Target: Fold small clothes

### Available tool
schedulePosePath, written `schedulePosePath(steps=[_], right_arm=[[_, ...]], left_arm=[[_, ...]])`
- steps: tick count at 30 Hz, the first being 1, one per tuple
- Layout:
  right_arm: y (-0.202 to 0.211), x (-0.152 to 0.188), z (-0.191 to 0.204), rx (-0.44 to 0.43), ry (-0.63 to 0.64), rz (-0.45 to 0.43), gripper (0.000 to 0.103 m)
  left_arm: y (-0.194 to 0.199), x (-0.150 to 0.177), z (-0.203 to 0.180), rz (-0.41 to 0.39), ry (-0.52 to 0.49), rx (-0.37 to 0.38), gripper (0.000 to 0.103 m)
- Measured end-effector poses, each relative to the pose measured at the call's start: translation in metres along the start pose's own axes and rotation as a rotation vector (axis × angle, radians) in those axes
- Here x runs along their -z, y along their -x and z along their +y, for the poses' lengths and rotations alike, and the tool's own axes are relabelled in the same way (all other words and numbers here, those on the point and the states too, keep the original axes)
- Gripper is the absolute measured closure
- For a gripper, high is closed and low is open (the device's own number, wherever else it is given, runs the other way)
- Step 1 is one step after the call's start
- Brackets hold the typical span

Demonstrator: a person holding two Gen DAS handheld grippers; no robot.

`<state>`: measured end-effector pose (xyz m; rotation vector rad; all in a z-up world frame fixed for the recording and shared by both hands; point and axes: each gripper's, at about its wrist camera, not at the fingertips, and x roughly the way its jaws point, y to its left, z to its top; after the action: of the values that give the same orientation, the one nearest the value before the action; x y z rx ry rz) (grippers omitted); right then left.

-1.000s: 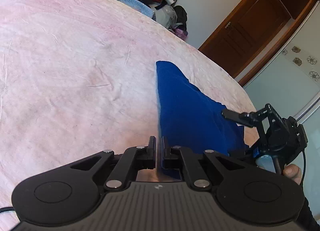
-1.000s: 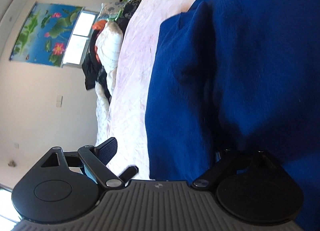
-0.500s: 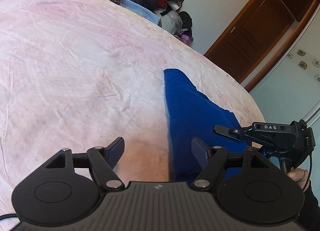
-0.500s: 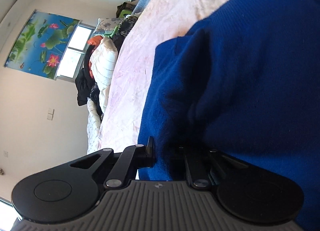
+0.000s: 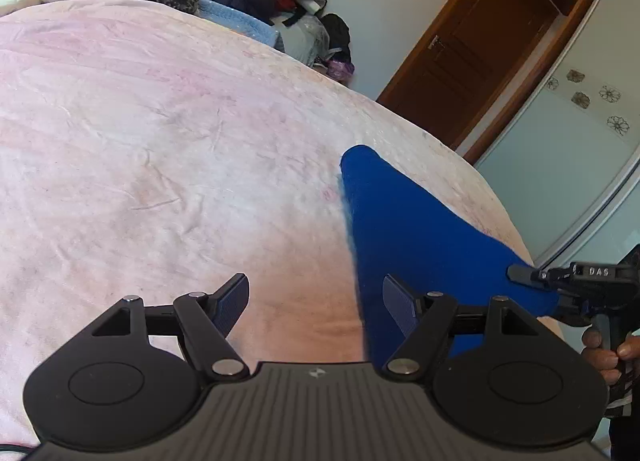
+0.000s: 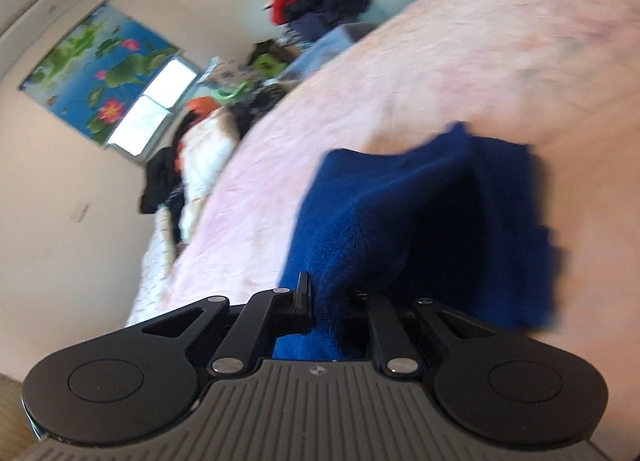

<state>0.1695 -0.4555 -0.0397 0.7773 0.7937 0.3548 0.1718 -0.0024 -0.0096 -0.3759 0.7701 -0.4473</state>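
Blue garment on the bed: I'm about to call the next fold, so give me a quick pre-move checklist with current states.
1. Right claw clamped on the blue garment: ok, fabric pinched between its jaws.
2. Left claw free: ok, jaws wide, nothing between them.
3. Garment lifted at the gripped edge: ok, it drapes from the right claw.
4. Far tip resting on the pink bedspread: ok.
5. Layers lined up evenly: cannot tell, right wrist view blurred.
6. Bedspread beside the garment bare for laying down: ok.

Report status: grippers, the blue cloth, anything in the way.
Left gripper open, empty. Right gripper shut on blue cloth, lifting its edge off the pink bed. Nothing in the way.
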Motion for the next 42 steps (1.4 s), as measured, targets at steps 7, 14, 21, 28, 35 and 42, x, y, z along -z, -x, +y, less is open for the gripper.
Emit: schedulePosePath(steps=[7, 14, 21, 28, 35, 42], right_arm=[[-0.024, 0.027, -0.051, 0.05, -0.179, 0.057, 0.069], [0.018, -0.011, -0.034, 0.072, -0.087, -0.129, 0.034], [-0.042, -0.088, -0.019, 0.162, 0.186, -0.098, 0.034], [-0.111, -0.103, -0.005, 0.248, 0.362, 0.101, 0.068], [-0.125, -0.101, -0.015, 0.225, 0.319, 0.132, 0.093], [-0.104, -0.102, -0.023, 0.187, 0.266, 0.026, 0.094]], left_arm=[[-0.024, 0.0, -0.039, 0.031, -0.103, 0.06, 0.029], [-0.046, 0.004, -0.087, 0.045, -0.29, 0.102, 0.029], [-0.088, 0.021, -0.1, 0.129, -0.351, 0.059, 0.029], [-0.103, 0.035, -0.09, 0.178, -0.326, 0.007, 0.02], [-0.104, 0.036, -0.094, 0.175, -0.348, 0.011, 0.012], [-0.105, 0.038, -0.098, 0.18, -0.367, 0.008, 0.01]])
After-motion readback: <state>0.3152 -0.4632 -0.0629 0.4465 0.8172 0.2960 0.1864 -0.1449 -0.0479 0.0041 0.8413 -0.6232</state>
